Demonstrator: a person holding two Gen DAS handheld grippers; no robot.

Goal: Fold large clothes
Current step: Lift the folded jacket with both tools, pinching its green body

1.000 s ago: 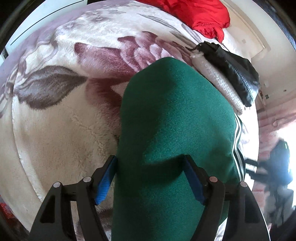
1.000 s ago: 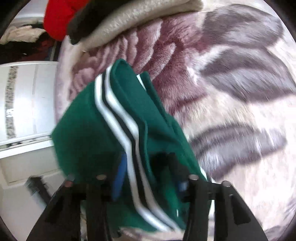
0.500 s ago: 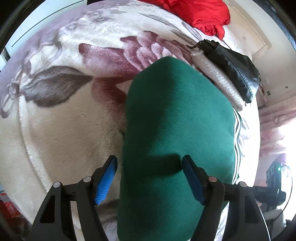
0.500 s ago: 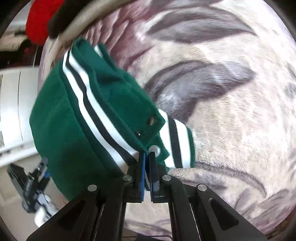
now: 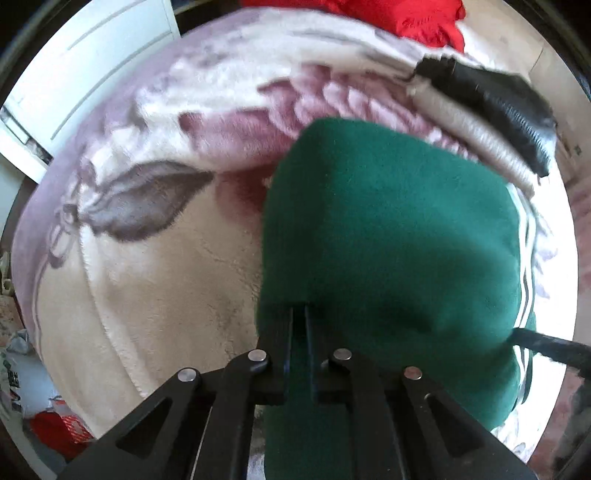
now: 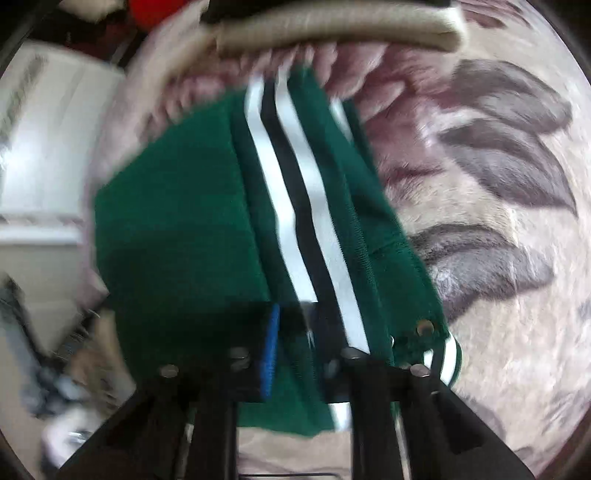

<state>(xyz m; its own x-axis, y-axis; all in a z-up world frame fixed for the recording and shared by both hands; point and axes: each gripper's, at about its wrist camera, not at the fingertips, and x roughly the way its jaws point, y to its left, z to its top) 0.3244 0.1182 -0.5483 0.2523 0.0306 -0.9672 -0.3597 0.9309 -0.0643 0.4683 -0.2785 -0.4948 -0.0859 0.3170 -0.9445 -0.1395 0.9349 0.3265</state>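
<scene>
A folded green garment (image 5: 388, 236) with white and black stripes lies on a floral fleece blanket (image 5: 147, 258). My left gripper (image 5: 299, 310) is shut on the garment's near left edge. In the right wrist view, the same green garment (image 6: 177, 221) shows its striped band (image 6: 295, 206) and metal snaps. My right gripper (image 6: 295, 317) is pinching the garment's near edge by the stripes; the view is blurred.
A beige folded item (image 5: 476, 144) with a black one (image 5: 498, 99) on top lies beyond the garment. A red garment (image 5: 406, 14) lies at the far edge. A white cabinet (image 5: 74, 74) stands at the left. The beige item also shows in the right wrist view (image 6: 332, 29).
My left gripper has closed from wide open onto the garment's edge. My right gripper stayed clamped on the striped edge and swung with it; the garment shifted in its view.
</scene>
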